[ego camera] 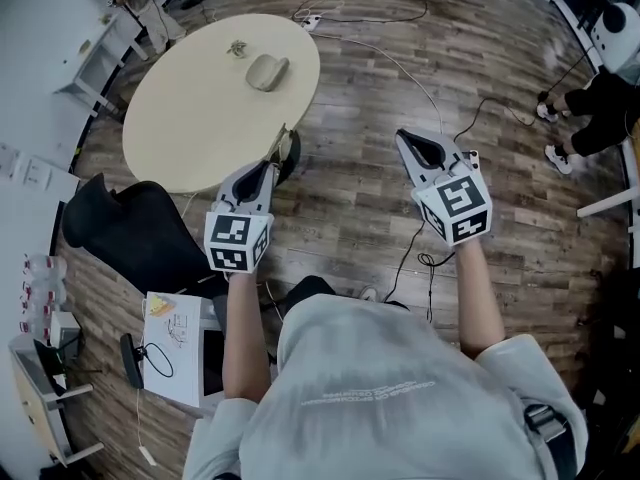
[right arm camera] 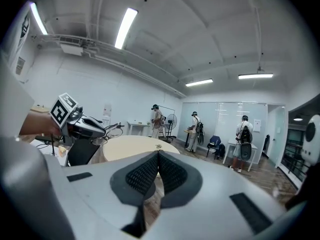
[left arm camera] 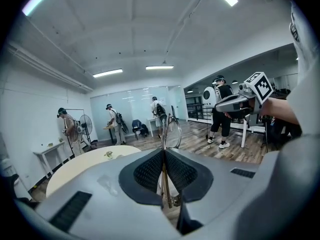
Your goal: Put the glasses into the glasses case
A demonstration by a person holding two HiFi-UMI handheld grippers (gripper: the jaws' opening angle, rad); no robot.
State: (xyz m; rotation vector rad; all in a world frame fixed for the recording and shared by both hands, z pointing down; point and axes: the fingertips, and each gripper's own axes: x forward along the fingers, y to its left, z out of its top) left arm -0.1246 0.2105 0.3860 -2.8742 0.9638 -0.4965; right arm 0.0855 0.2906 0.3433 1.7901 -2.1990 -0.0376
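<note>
On plank floor point(ego camera: 370, 198), round table point(ego camera: 190, 108) with glasses case point(ego camera: 267, 72)

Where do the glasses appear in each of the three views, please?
Head view: glasses at centre, in the left gripper, beside the table.
Left gripper view: glasses at centre, clamped between the jaws.
Right gripper view: glasses at left, at the left gripper's tip.
Shared landmark: the round table.

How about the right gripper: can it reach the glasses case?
Probably not from here: the right gripper hangs over floor beside the table; the glasses case lies across it. Path is clear.
</note>
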